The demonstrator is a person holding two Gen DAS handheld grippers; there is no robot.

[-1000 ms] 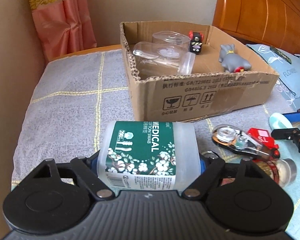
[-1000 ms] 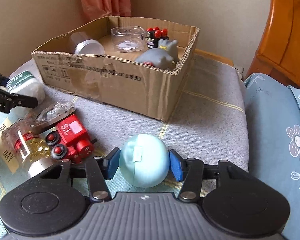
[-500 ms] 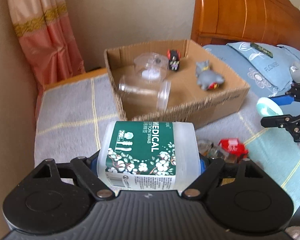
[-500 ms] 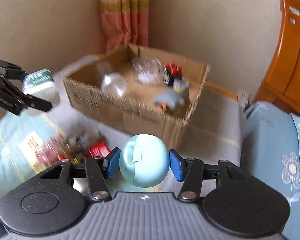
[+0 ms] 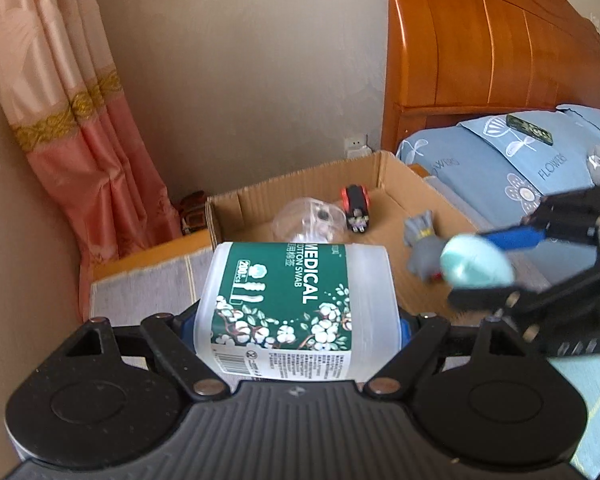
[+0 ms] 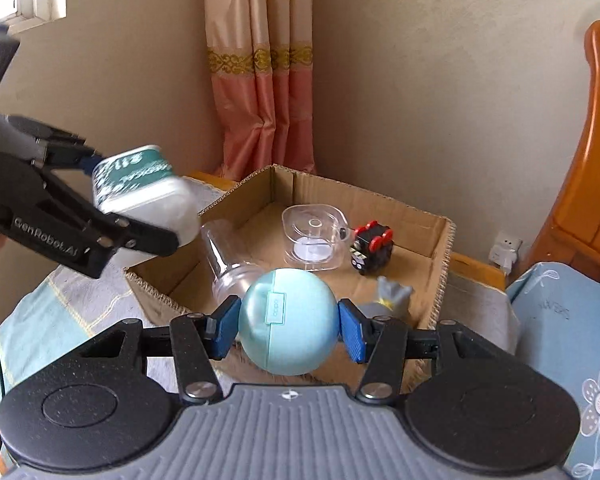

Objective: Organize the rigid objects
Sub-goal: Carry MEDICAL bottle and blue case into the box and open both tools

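Beside the curtain [image 6: 260, 80], cardboard box [image 6: 440, 248] holds 2 clear containers [image 6: 314, 240], toy car [image 6: 370, 246]; jaws pinch swab tub [image 5: 296, 308], ball [image 6: 288, 328].

Cotton swab tub [image 5: 296, 300]: translucent frosted plastic, glossy printed green label. Round case [image 6: 287, 328]: smooth matt pale-blue plastic. Cardboard box [image 6: 440, 240]: raw corrugated paperboard, rough cut edges. Clear containers [image 6: 314, 238] in it: glossy transparent plastic. Headboard [image 5: 496, 40]: varnished wood, shiny. Curtain [image 6: 260, 80]: satin-sheen cloth. Gripper bodies: matt black plastic, ribbed grey housing, metal screws.
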